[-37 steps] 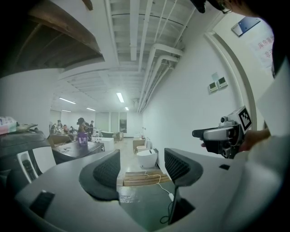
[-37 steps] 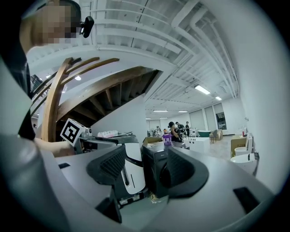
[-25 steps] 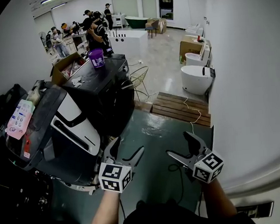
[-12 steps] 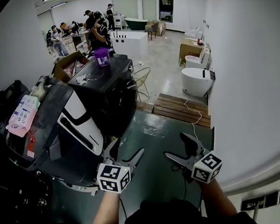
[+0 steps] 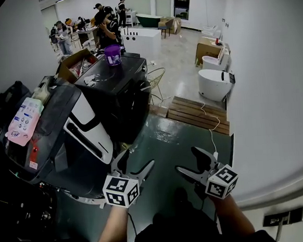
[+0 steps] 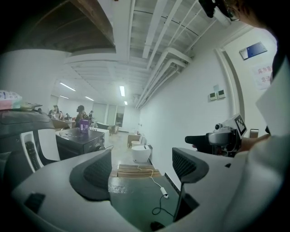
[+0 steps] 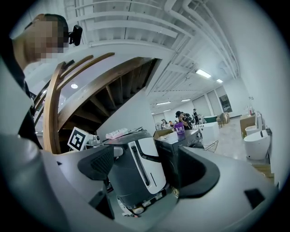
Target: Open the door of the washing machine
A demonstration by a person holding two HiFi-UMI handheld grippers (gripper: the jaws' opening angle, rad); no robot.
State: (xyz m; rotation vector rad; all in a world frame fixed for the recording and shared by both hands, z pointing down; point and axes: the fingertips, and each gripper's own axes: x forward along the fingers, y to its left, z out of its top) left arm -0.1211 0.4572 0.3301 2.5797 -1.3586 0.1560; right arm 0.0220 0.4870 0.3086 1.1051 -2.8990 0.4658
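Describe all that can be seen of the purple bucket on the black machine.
The purple bucket is small and round, plastic by its look, with pale print on its side. It stands upright on the flat top of the black machine, near the far edge, apart from the white scraps. Nothing else touches it. Its inside cannot be seen.

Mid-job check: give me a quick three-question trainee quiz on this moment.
1. True or false: the left gripper is shut on a door handle.
2. What stands on top of the black machine? A) a purple cup B) a red kettle C) a green bottle
3. Fill in: the right gripper has its jaws ____.

Key: 1 false, its jaws are apart and empty; 2 A; 3 apart.
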